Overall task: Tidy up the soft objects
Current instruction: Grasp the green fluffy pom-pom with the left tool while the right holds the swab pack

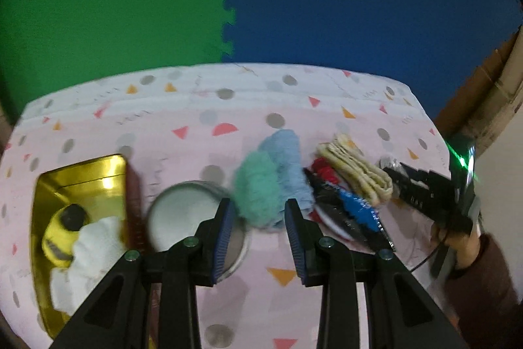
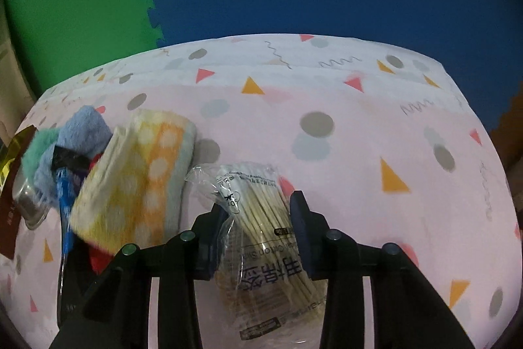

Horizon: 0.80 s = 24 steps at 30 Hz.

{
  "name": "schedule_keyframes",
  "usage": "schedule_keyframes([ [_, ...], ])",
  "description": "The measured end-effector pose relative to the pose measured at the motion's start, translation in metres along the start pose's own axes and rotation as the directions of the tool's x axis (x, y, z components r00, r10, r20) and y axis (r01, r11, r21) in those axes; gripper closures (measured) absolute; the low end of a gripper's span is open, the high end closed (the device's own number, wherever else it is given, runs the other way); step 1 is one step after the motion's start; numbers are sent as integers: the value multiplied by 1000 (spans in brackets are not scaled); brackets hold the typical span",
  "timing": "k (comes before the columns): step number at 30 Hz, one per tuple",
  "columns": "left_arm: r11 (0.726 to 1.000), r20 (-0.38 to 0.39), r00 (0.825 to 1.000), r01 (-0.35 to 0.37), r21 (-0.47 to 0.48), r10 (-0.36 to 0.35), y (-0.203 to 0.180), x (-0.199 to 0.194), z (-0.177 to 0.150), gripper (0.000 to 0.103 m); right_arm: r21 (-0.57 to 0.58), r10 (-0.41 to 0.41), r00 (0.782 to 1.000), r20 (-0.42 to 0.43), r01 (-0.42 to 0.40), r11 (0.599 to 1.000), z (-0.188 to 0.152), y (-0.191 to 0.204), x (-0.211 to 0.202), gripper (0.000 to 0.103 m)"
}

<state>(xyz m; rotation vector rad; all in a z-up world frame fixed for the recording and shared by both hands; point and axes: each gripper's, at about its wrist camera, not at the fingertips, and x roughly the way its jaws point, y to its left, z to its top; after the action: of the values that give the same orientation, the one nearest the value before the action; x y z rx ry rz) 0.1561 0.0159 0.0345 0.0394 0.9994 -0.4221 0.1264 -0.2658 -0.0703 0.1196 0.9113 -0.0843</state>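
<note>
Right fingers (image 2: 299, 218) have closed on the swab bag (image 2: 258, 218), lying on the table (image 2: 359, 126) beside the towel (image 2: 137, 182); left gripper (image 1: 260, 218) half open, empty, above green fluff (image 1: 256, 188)

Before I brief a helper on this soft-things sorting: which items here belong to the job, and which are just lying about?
Job:
- green fluffy cloth
- blue cloth
- folded yellow dotted towel
- gold tin, already holding a yellow plush toy and a white cloth

Lying about:
- cotton swab packet
- round metal lid
- blue-handled tool
</note>
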Motion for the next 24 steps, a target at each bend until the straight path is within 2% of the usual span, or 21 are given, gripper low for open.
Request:
schedule_keyframes([
  [3,999,-55,998,23,-26,-24,-2,17,10,70,7,-3,1000,20,3,1000,-12,-4,-9,67],
  [5,999,-64,998,21,-28,-23,-4,24,17,70,8,-3,999,32,3,1000,-17,-5,-12,67],
  [13,998,-131,991,-13,-56,6,-6,62,41,70,21,9,1000,29,-10,1000,-18,-6,-10,63],
  [24,993,-206,977,-71,-96,50,2,101,40,70,36,26,999,20,-27,999,-19,-8,-7,62],
])
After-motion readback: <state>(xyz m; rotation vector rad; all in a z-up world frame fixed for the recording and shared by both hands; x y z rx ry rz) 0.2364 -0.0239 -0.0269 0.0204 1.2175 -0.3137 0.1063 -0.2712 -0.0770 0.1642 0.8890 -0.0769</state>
